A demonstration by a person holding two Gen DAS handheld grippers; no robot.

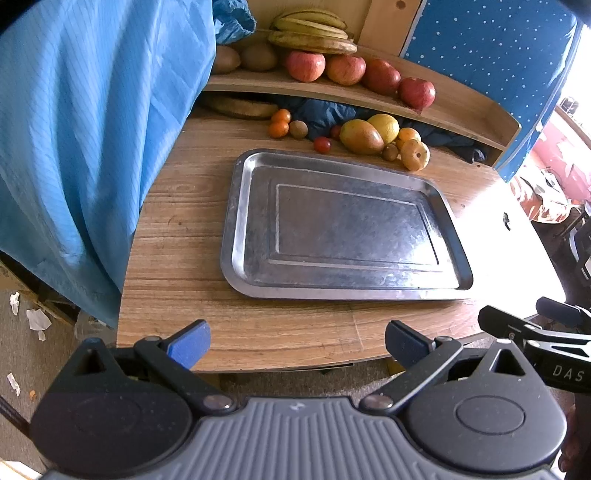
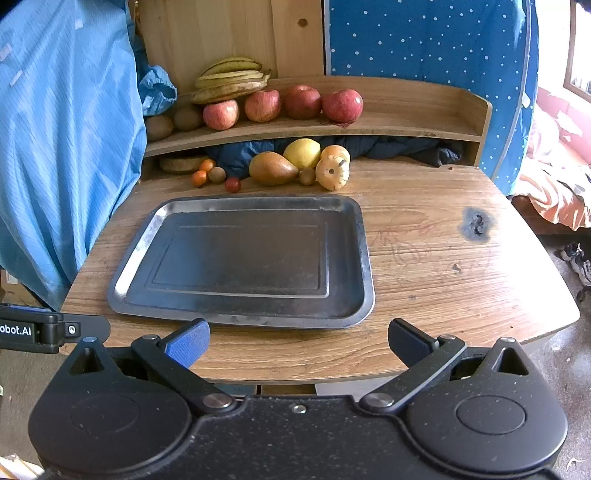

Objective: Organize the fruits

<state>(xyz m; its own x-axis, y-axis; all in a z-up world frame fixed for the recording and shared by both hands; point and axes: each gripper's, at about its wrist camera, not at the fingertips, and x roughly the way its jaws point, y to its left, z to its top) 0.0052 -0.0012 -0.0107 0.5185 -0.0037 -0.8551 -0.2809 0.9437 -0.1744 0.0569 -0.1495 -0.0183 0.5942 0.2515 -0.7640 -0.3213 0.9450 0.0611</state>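
Note:
An empty metal tray [image 1: 236,206] [image 2: 364,258] lies in the middle of the wooden table. Behind it sit a mango [image 1: 360,137] [image 2: 272,168], a lemon [image 1: 385,126] [image 2: 302,152], a small yellow squash [image 1: 414,154] [image 2: 332,172], small oranges [image 1: 279,129] [image 2: 199,178], kiwis [image 1: 298,129] [image 2: 217,174] and a cherry tomato [image 1: 322,144] [image 2: 232,184]. On the shelf above rest several red apples [image 1: 306,65] [image 2: 221,114] and bananas [image 1: 312,31] [image 2: 231,82]. My left gripper [image 1: 297,341] and right gripper [image 2: 298,341] hover open at the table's near edge, holding nothing.
A blue sheet [image 1: 92,129] [image 2: 62,147] hangs along the table's left side. A dark blue cloth [image 2: 406,147] is stuffed under the shelf. A dark burn mark [image 2: 476,223] scars the table at right. Paper scraps [image 1: 37,319] litter the floor at left.

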